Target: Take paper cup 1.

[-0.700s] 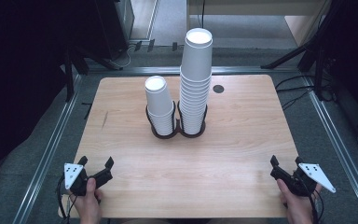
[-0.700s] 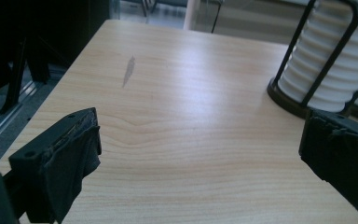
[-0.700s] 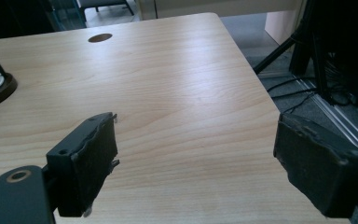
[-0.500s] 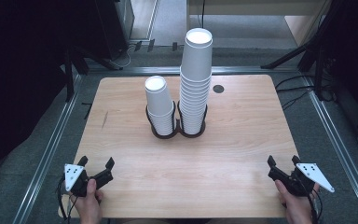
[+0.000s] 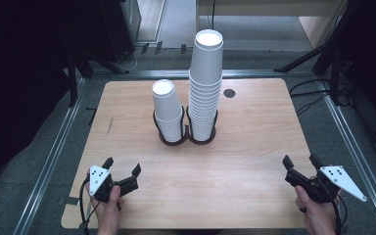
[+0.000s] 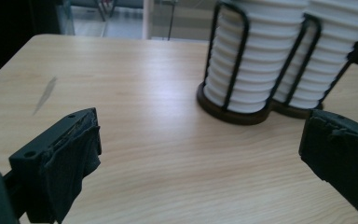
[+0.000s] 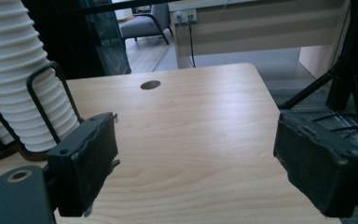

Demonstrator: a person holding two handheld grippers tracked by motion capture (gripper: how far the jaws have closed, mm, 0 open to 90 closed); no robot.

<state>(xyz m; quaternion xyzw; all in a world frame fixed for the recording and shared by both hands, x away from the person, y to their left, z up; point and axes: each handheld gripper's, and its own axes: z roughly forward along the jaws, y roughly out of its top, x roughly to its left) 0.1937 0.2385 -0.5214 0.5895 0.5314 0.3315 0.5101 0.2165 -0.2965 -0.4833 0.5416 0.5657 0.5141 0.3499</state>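
Two stacks of white paper cups stand in a black wire double holder point(image 5: 186, 139) at the middle of the wooden table point(image 5: 254, 122). The short stack point(image 5: 167, 110) is on the left, the tall stack point(image 5: 205, 85) on the right. My left gripper point(image 5: 122, 166) is open near the front left corner, held in a hand, nothing between its jaws. My right gripper point(image 5: 301, 160) is open near the front right edge, also empty. The left gripper view has both stacks point(image 6: 261, 65) ahead between its pads point(image 6: 74, 158). In the right gripper view the tall stack point(image 7: 14, 79) stands at the left.
A round cable hole point(image 5: 229, 93) lies in the table behind the tall stack. Metal rails point(image 5: 54, 156) run along both sides of the table. Dark stands and cables point(image 5: 333, 63) sit on the floor at the right, and a desk point(image 7: 261, 28) stands beyond the far edge.
Both grippers have shifted only slightly near the front edge; the right one edged a little inward. The cups have not moved.
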